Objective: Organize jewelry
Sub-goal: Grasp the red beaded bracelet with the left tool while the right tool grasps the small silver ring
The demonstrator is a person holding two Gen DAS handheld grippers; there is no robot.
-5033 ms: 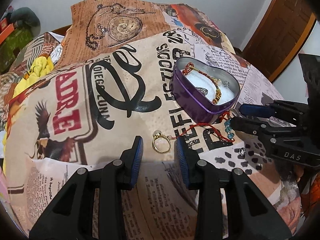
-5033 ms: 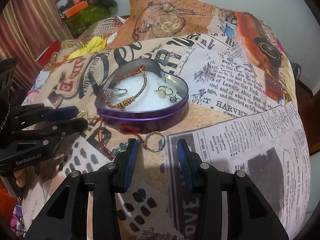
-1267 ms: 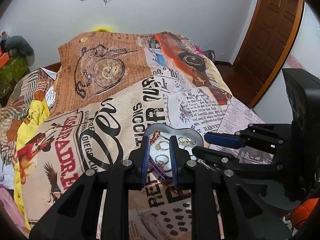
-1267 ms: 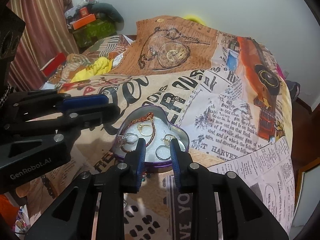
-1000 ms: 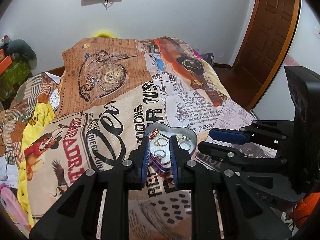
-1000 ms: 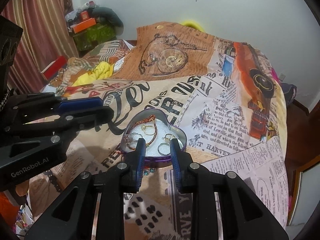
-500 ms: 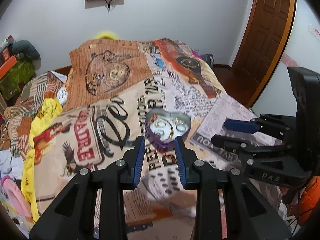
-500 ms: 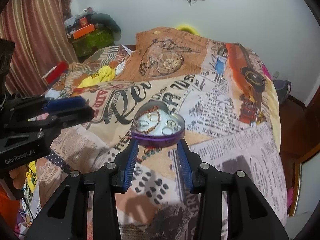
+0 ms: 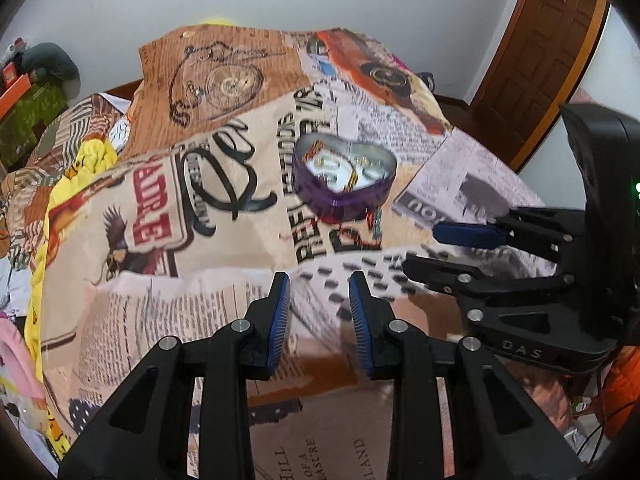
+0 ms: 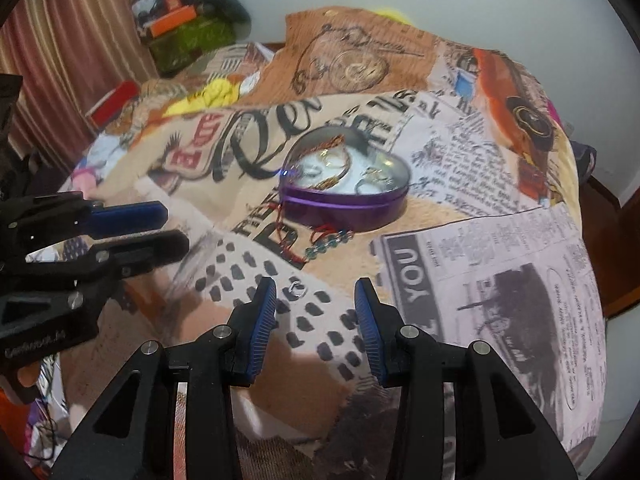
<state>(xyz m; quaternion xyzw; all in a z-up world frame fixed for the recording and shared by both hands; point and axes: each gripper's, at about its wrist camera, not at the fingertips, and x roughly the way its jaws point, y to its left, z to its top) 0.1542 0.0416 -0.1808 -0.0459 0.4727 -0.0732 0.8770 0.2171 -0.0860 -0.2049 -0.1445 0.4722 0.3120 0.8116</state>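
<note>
now both hand-held grippers, left (image 9: 319,286) and right (image 10: 315,288), gape empty; the beaded bracelet (image 10: 320,245) looks light and limp, best pinched mid-strand.

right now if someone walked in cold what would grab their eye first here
The purple heart-shaped tin mid-bed, open and holding rings and a chain. Just in front of it a red cord bracelet with teal beads and a small silver ring lie loose on the loud newspaper-print bedspread. Both tools hover open, holding nothing.
</note>
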